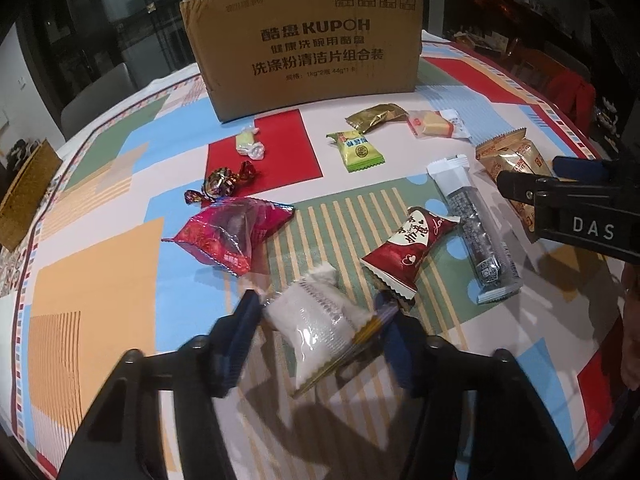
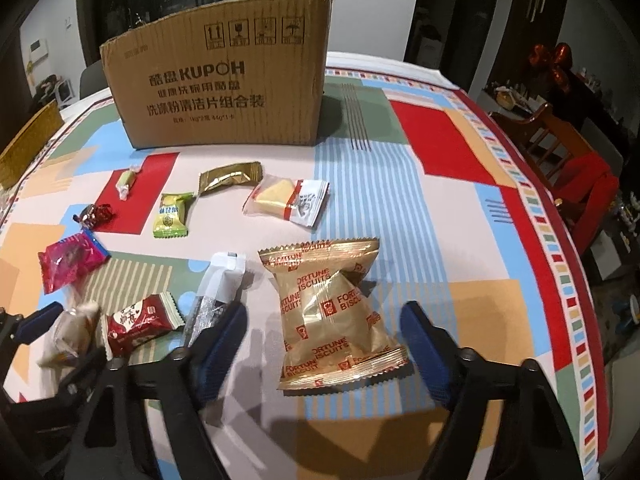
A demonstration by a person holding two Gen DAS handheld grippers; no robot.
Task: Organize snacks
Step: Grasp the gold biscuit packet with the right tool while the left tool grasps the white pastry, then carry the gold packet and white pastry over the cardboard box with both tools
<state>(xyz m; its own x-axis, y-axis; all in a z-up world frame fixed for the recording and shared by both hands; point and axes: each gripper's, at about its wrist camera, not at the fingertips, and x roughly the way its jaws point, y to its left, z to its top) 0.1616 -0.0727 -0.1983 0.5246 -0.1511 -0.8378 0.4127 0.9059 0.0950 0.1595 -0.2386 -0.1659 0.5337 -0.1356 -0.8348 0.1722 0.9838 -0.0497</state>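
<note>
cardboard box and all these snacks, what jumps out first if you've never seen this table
The tall cardboard box with printed lettering stands at the back of a bright patchwork tablecloth. In front lie scattered wrapped snacks; nearest the right tool is a gold Fortune Biscuits packet between its open fingers. The left tool straddles a white packet, with a dark red heart-print packet just beyond.

Around you, a dim room, dark glass doors (image 1: 132,12) behind, white wall (image 2: 360,4), red wooden chair (image 2: 568,160) at your right, patchwork tablecloth (image 2: 460,216).
</note>
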